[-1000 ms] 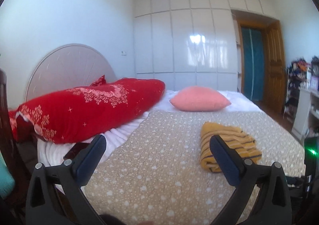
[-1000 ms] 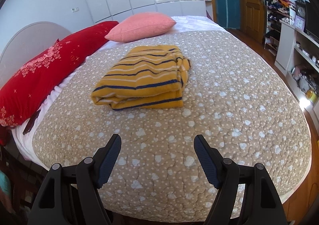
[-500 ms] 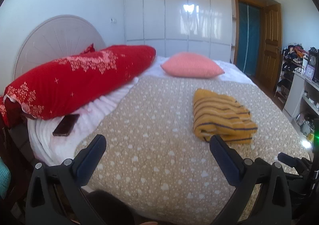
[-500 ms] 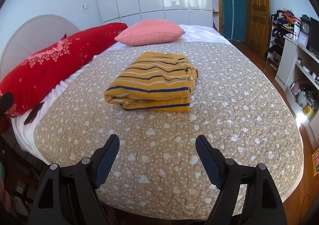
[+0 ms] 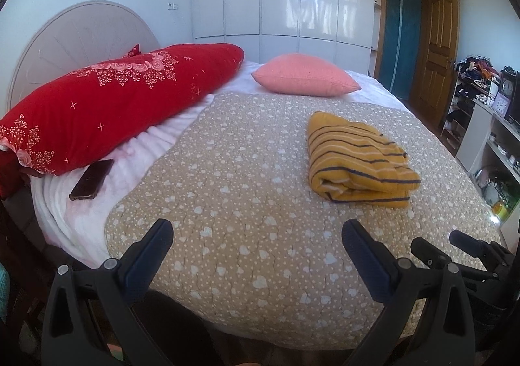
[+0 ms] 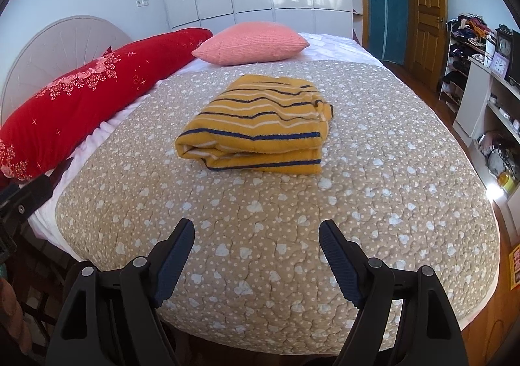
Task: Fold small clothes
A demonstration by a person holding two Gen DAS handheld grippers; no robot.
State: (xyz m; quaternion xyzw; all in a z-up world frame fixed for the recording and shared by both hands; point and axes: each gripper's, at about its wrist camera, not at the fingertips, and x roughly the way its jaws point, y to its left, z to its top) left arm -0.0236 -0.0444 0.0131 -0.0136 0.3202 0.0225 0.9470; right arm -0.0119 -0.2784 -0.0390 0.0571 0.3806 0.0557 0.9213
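A folded yellow garment with dark and white stripes (image 5: 357,158) lies on the beige heart-print quilt (image 5: 247,190), right of middle in the left wrist view and at the centre of the right wrist view (image 6: 260,125). My left gripper (image 5: 256,236) is open and empty, over the quilt's near edge, well short of the garment. My right gripper (image 6: 256,234) is open and empty, also over the near edge, in line with the garment but apart from it. Its fingers show at the lower right of the left wrist view (image 5: 461,244).
A long red pillow (image 5: 107,103) and a pink cushion (image 5: 305,78) lie at the bed's far side. A dark phone (image 5: 92,179) rests on the white sheet at the left. Shelves with clutter (image 6: 494,112) and a wooden door (image 6: 425,8) stand at the right.
Both grippers have risen and pulled back a little from the bed, so the views look down more on the quilt. The garment has not moved. Both grippers stay open.
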